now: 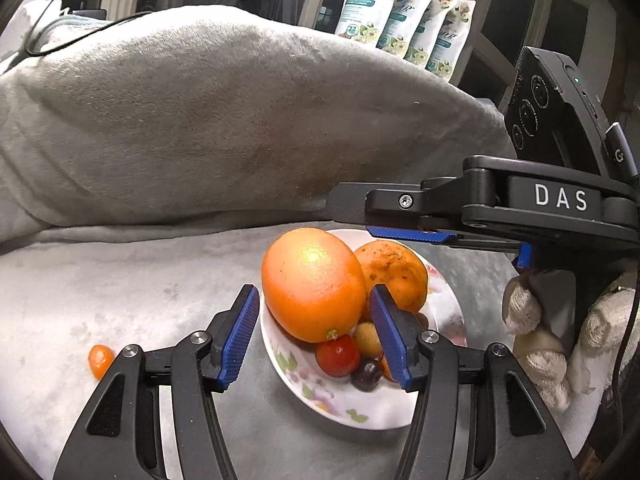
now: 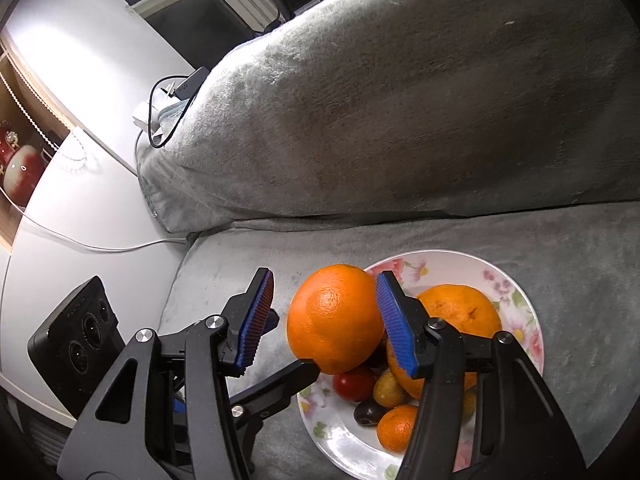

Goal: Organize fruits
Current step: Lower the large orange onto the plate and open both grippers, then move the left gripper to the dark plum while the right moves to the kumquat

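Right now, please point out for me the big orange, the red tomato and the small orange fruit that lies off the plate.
big orange [image 1: 312,284], left wrist view, middle of its glossy skin.
red tomato [image 1: 338,355], left wrist view, its round front.
small orange fruit [image 1: 100,360], left wrist view, centre, on the grey cover.

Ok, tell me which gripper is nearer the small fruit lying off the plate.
Left. Left gripper is close beside the small fruit, over the plate; right gripper hangs beyond the plate.
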A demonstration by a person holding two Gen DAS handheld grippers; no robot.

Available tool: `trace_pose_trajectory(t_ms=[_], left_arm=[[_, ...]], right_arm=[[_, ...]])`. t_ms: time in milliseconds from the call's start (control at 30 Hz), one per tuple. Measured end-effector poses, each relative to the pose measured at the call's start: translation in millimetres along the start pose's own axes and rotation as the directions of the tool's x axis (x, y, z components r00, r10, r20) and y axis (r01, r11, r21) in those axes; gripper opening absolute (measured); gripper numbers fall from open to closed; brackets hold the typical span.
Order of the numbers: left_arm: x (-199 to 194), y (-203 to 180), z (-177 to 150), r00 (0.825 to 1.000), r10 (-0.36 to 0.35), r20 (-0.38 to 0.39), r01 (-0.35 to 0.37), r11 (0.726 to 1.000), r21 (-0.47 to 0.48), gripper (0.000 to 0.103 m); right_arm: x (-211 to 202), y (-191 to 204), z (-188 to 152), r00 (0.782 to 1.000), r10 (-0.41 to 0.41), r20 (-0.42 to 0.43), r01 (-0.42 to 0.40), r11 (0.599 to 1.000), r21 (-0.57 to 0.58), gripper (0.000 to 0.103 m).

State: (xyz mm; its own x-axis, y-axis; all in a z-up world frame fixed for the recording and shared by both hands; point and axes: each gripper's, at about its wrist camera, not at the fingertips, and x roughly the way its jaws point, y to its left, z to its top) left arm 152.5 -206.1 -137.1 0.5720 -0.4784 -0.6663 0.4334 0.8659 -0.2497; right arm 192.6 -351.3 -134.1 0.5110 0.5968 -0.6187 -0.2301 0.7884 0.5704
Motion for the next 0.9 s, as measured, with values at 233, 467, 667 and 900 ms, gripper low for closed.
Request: trace_pose_trajectory(t_ms=[233, 467, 667, 900], left_arm=[[-17, -8, -2, 1.0, 0.005, 0.023, -0.006, 1.0, 0.02, 0.058], [-37, -10, -6, 0.999, 0.008, 0.04, -0.009, 1.0, 0.026, 0.061], [-50, -9, -8, 0.999, 0.007, 0.051, -0.008, 0.999, 0.034, 0.062], [-61, -10, -9, 0.998, 0.008, 0.064, -0.011, 0.999, 0.037, 0.062]], right_arm=[[-9, 3, -4, 0.999, -0.031, 0.026, 0.031, 1.0, -0.005, 0.07], [-21, 0, -9, 0.997, -0.042, 0.057, 0.042, 0.999, 0.003, 0.07], [-28, -1, -13, 0.994, -0.068, 0.084, 0.069, 0.998, -0.002, 0.07], [-35, 1, -20, 0.989, -0.072, 0.126, 0.074, 0.997, -0.011, 0.086]])
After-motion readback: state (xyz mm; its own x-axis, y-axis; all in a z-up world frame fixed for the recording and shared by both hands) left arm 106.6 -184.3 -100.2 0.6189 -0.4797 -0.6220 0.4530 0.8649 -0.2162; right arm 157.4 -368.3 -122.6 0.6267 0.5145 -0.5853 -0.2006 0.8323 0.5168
